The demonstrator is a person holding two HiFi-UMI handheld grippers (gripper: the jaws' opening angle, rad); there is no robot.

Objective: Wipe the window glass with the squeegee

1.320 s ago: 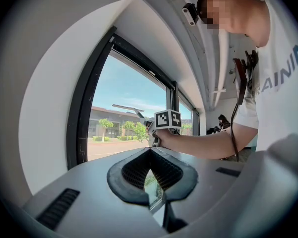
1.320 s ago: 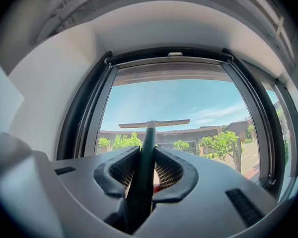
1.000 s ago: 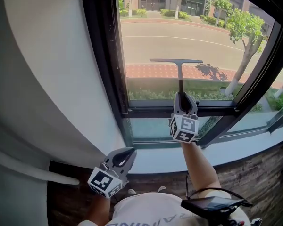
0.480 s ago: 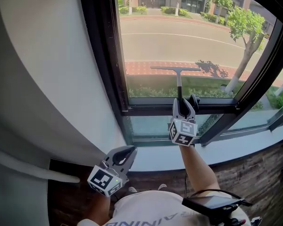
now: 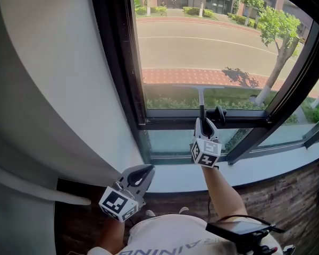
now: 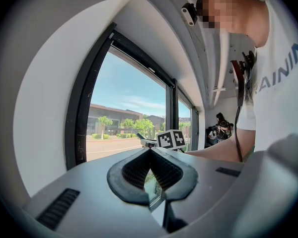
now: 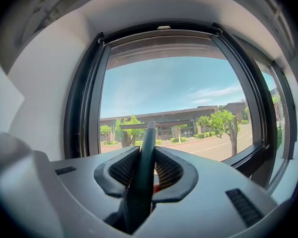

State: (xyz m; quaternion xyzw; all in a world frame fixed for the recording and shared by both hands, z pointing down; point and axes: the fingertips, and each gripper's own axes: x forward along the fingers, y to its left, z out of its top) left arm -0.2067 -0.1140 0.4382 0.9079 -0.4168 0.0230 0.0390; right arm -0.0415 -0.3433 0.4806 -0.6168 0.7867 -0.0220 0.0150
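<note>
The right hand-held gripper (image 5: 204,122) is clamped on the dark handle of the squeegee (image 5: 202,108), jaws pressed to either side of it in the right gripper view (image 7: 145,158); holding it low on the stem, I'd say, lets the blade reach up the pane while the arm stays down near the bottom rail of the window frame (image 5: 115,62); the stem stands roughly upright, just above that bottom rail, and the blade runs crosswise low on the window glass (image 5: 212,41), between the frame's two uprights and nearer the left one. The left hand-held gripper (image 5: 143,170) hangs well below the frame and off to its left, jaws drawn together on nothing (image 6: 150,156); it seems parked out of the way, since the wiping needs only one tool.

From where the head view looks, the blade is pale and thin against the brick strip outside, hard to pick out; whether its rubber edge truly presses the glass, I cannot tell; a small red patch shows behind the handle between the right jaws, too little of it to name. The frame's right upright is cut off at the picture's edge, and so is a dark device (image 5: 239,231) with a cable near the person's waist, far below the frame.
</note>
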